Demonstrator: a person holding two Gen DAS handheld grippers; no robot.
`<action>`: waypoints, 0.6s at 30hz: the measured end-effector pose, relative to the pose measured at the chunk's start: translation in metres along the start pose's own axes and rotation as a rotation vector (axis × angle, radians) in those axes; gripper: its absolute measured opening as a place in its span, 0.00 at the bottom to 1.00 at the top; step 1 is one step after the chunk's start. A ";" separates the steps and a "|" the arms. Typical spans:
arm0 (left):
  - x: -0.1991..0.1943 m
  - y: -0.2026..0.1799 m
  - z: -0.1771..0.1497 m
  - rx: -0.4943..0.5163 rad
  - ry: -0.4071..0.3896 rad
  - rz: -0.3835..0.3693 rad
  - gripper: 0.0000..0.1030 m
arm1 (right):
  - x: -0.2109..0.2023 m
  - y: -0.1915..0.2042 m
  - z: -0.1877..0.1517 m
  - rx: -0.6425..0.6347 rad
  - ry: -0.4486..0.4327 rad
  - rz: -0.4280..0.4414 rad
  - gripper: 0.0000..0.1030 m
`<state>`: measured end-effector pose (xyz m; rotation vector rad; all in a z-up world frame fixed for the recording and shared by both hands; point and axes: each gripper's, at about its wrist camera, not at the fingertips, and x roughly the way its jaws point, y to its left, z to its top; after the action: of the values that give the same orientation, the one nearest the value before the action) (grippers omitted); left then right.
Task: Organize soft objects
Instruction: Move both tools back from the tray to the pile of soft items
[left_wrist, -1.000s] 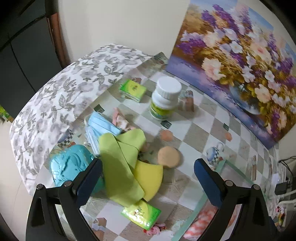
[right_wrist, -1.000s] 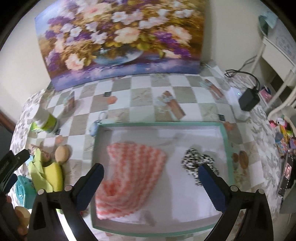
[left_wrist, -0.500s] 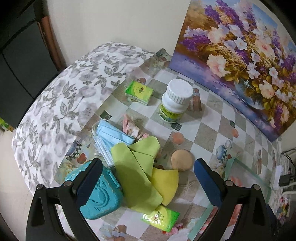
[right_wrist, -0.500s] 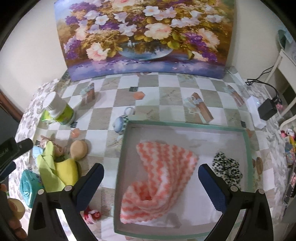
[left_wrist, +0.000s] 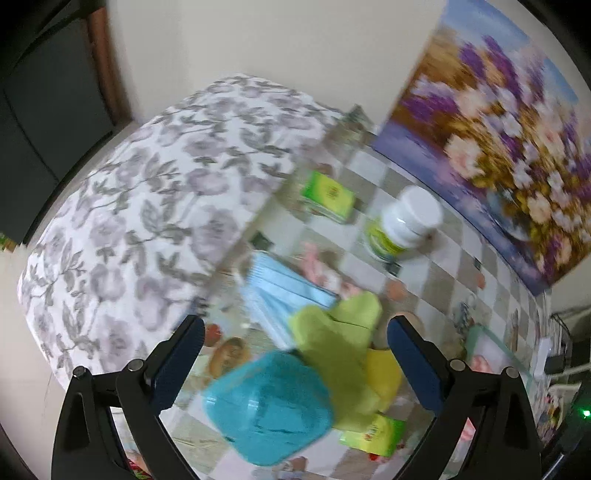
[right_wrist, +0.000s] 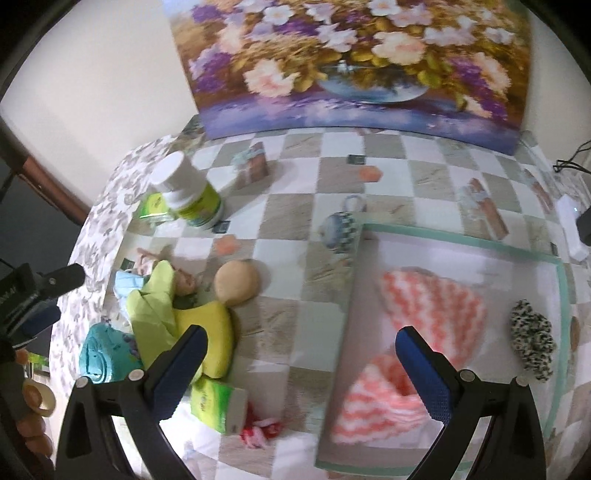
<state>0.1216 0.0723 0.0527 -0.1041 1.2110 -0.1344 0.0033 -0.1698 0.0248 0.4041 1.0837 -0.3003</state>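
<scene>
Left gripper (left_wrist: 295, 354) over blurred, seemingly teal pouch (left_wrist: 267, 408)

Brightness: both views are evenly and softly lit; no lamp or window is seen.
Shadows: only faint, short shadows are cast, as beside the tan round pad (right_wrist: 237, 282).
Glare: pale sheen is seen on the checked tablecloth (right_wrist: 295, 206) and on the white bottle cap (left_wrist: 421, 205).
Blur: the left wrist view is smeared throughout, most strongly across the flower painting (left_wrist: 509, 147); the right wrist view is softened mainly over the tray (right_wrist: 561, 291).
Distortion: straight edges are bowed by the fisheye lens.
Corners: dark vignetting is seen.
</scene>
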 end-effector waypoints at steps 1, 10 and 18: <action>0.001 0.006 0.001 -0.010 0.001 0.005 0.96 | 0.002 0.004 0.000 -0.007 0.004 -0.001 1.00; 0.013 0.025 0.006 -0.018 0.035 -0.015 0.96 | 0.024 0.030 -0.004 -0.040 0.032 0.033 1.00; 0.028 0.024 0.004 -0.011 0.084 -0.009 0.96 | 0.037 0.061 -0.012 -0.117 0.051 0.121 0.93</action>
<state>0.1364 0.0917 0.0241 -0.1146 1.2956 -0.1406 0.0362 -0.1121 -0.0033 0.3728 1.1164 -0.1198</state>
